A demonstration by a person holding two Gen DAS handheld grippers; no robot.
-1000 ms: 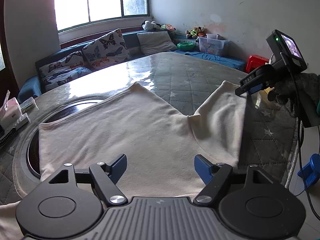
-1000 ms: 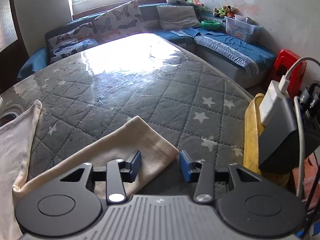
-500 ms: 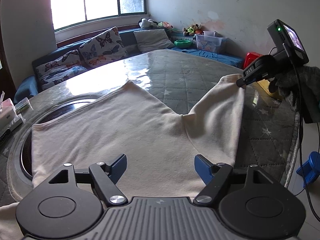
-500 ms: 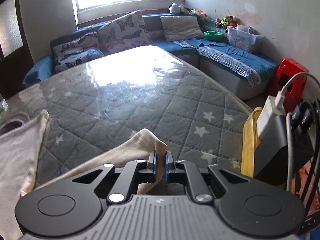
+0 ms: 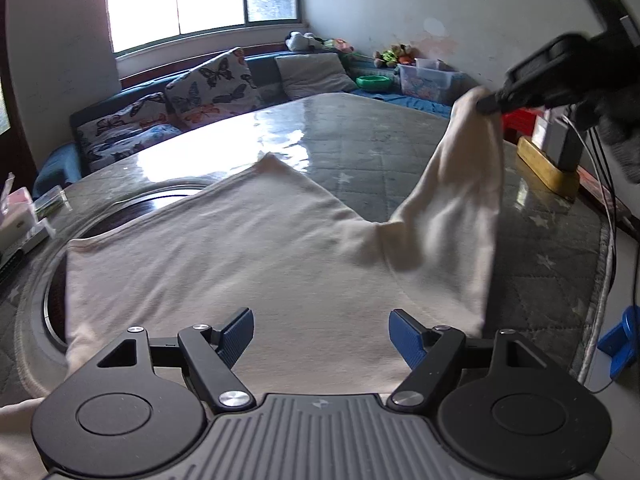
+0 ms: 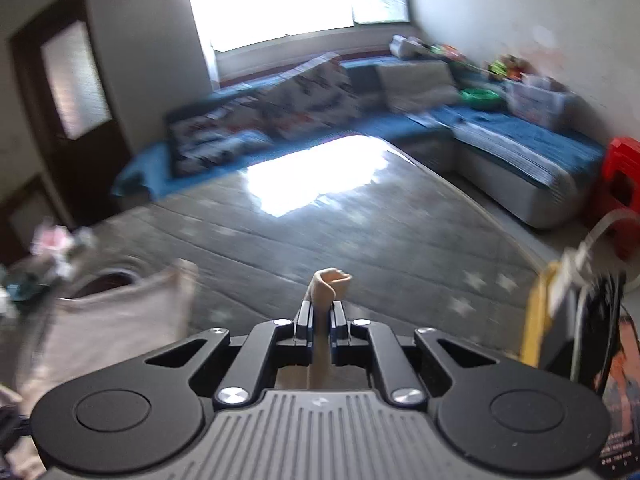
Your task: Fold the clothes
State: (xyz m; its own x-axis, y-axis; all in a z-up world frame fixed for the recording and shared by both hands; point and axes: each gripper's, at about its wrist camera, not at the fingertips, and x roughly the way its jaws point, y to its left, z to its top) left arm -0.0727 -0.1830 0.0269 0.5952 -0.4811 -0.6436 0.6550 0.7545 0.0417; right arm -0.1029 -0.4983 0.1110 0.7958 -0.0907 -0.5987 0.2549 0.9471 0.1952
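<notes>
A cream garment lies spread over the grey quilted table. Its right sleeve is lifted off the table, its end pinched in my right gripper at the upper right of the left wrist view. In the right wrist view that gripper is shut on the sleeve end, which bunches out above the pads. My left gripper hovers open over the garment's near part, with nothing between its blue pads.
A yellow block with a dark box and cables sits on the table's right edge. Boxes and clutter lie at the left. A blue sofa with cushions runs behind the table. A red stool stands at right.
My right gripper closed on the sleeve end and lifted it off the table, pulling the sleeve up. My left gripper stayed open in place.
</notes>
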